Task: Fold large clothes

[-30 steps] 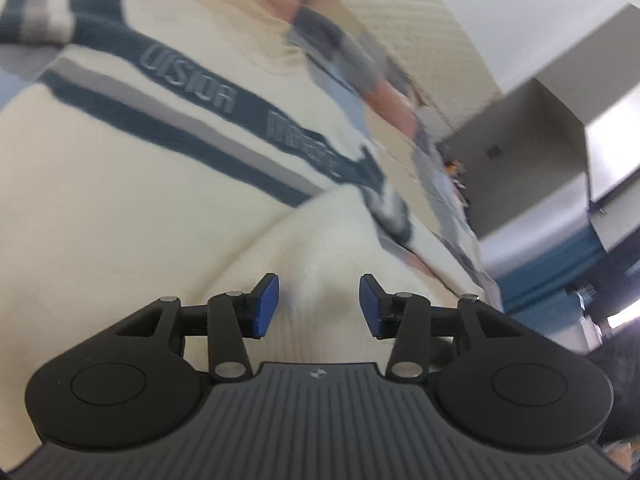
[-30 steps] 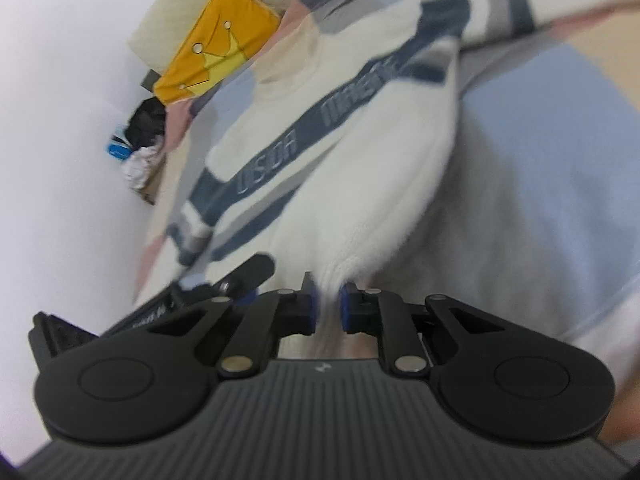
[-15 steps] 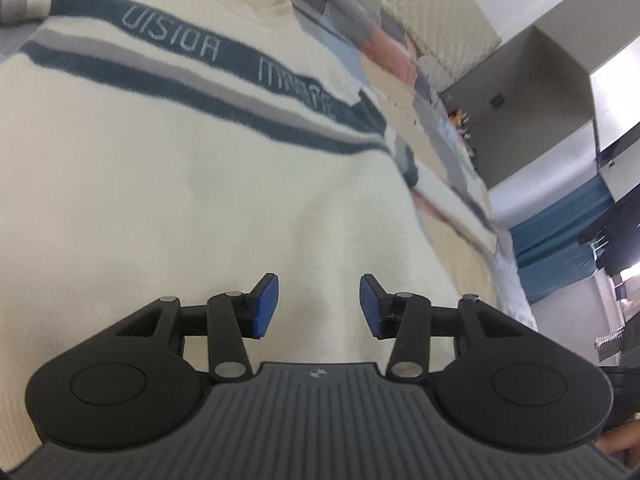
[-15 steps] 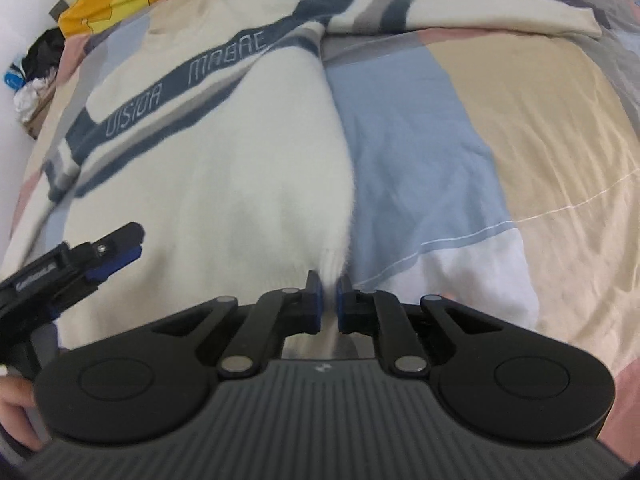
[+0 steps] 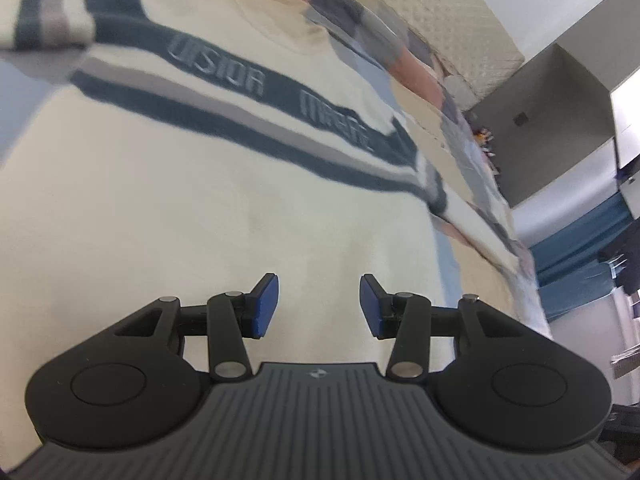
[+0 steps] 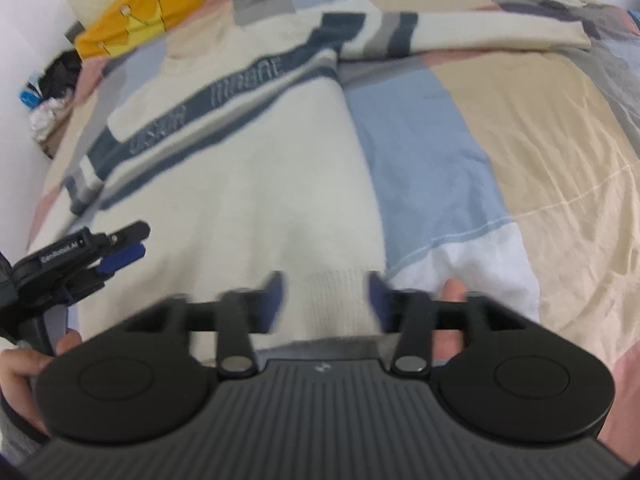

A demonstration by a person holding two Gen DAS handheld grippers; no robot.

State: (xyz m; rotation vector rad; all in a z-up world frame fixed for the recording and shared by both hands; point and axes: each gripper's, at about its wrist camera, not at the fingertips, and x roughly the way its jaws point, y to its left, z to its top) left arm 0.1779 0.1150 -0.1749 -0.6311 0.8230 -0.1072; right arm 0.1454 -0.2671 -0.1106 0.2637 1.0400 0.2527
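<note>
Sweater [image 6: 256, 184] flat on bedspread [image 6: 520, 128]

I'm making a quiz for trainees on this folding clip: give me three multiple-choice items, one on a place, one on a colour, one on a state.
1. Where does the yellow crown-print cushion lie?
A) beyond the collar
B) on the hem
C) on the sleeve

2. What colour is the lettered band on the cream knitted sweater?
A) red
B) dark blue
C) green

3. How does the right tool stand?
A) shut on the hem
B) shut on the sleeve
C) open

Answers: 1 A, it sits at the bed's head; 2 B, the band is dark blue; 3 C, a wide gap shows between its fingers.
</note>
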